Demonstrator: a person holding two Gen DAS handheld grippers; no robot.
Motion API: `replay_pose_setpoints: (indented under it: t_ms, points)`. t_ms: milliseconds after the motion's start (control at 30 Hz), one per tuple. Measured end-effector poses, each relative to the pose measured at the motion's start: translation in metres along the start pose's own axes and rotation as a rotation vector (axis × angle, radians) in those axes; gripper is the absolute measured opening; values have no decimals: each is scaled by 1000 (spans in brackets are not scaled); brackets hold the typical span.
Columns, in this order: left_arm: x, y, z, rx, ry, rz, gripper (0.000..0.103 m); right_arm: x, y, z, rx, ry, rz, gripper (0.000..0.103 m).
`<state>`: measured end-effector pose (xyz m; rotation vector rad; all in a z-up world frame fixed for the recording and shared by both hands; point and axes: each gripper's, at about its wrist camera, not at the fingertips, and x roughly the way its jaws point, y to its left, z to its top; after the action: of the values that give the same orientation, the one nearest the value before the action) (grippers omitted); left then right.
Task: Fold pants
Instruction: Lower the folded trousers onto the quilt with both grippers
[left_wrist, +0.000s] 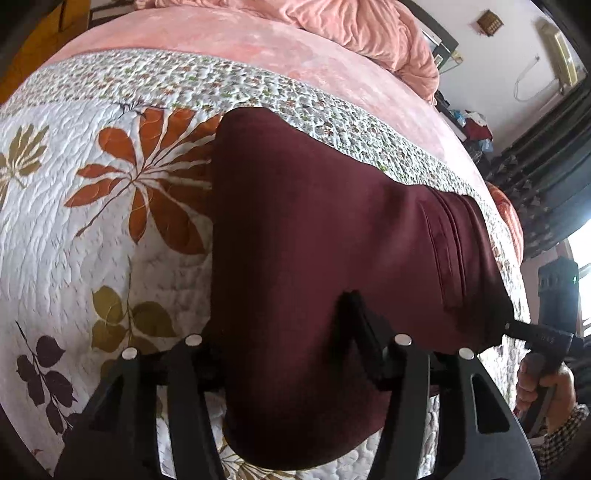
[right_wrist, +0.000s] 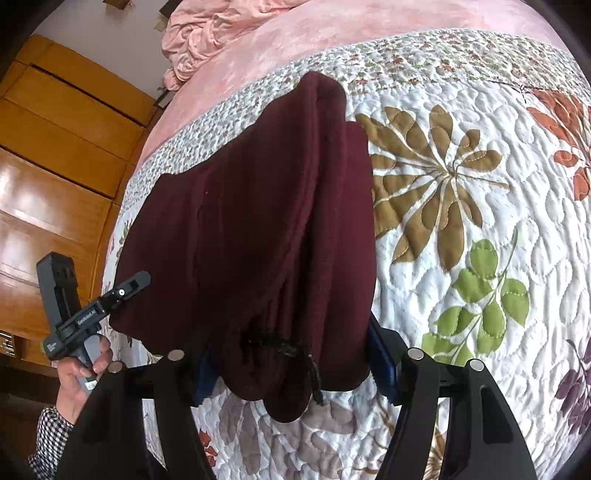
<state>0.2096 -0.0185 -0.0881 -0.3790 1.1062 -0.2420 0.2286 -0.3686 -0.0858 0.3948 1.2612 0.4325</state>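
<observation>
Dark maroon pants (left_wrist: 314, 229) lie folded on the leaf-print quilt (left_wrist: 74, 221). In the left wrist view my left gripper (left_wrist: 284, 332) is open astride their near edge, one finger lying on the cloth and the other hidden behind it. My right gripper (left_wrist: 511, 326) reaches the pants' right corner there. In the right wrist view the pants (right_wrist: 240, 206) end in a bunched waistband with a black drawstring (right_wrist: 291, 350). That bunch sags between the blue pads (right_wrist: 382, 365) of my open right gripper (right_wrist: 290, 354). My left gripper (right_wrist: 138, 280) pokes at the pants' left edge.
A pink blanket (left_wrist: 277, 48) and a rumpled pink duvet (left_wrist: 369, 33) cover the far end of the bed. Wooden wardrobes (right_wrist: 55, 166) stand to the left and dark curtains (left_wrist: 546, 158) to the right. A hand (right_wrist: 81, 380) in a checked sleeve holds the left gripper.
</observation>
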Motion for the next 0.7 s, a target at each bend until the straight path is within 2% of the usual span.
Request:
replay_pose_setpoints:
  t_ms: [67, 133, 200, 300, 367, 433, 500, 667, 700]
  points:
    - [-3, 1, 0, -28, 12, 13, 68, -3, 2, 2, -9, 5, -4, 74]
    - [-16, 3, 0, -70, 11, 38, 70, -12, 2, 4, 16, 14, -7, 76]
    - [-33, 2, 1, -108, 17, 118, 70, -32, 4, 6, 20, -9, 12, 76]
    - [-68, -3, 4, -120, -63, 155, 76, -62, 10, 10, 42, -67, 73, 79]
    - [-84, -16, 5, -78, -118, 147, 77, -70, 15, 14, 60, -81, 119, 80]
    - [-87, -32, 6, -32, -128, 134, 79, -65, 24, 16, 53, -57, 102, 80]
    - [-79, -48, 2, 36, -114, 122, 79, -48, 33, 16, 26, -4, 32, 80]
    - [-45, -59, -6, 107, -50, 193, 79, -20, 35, 12, 4, 43, -44, 81]
    - [-39, -59, -9, 126, -44, 223, 79, -17, 36, 13, -9, 36, -55, 73]
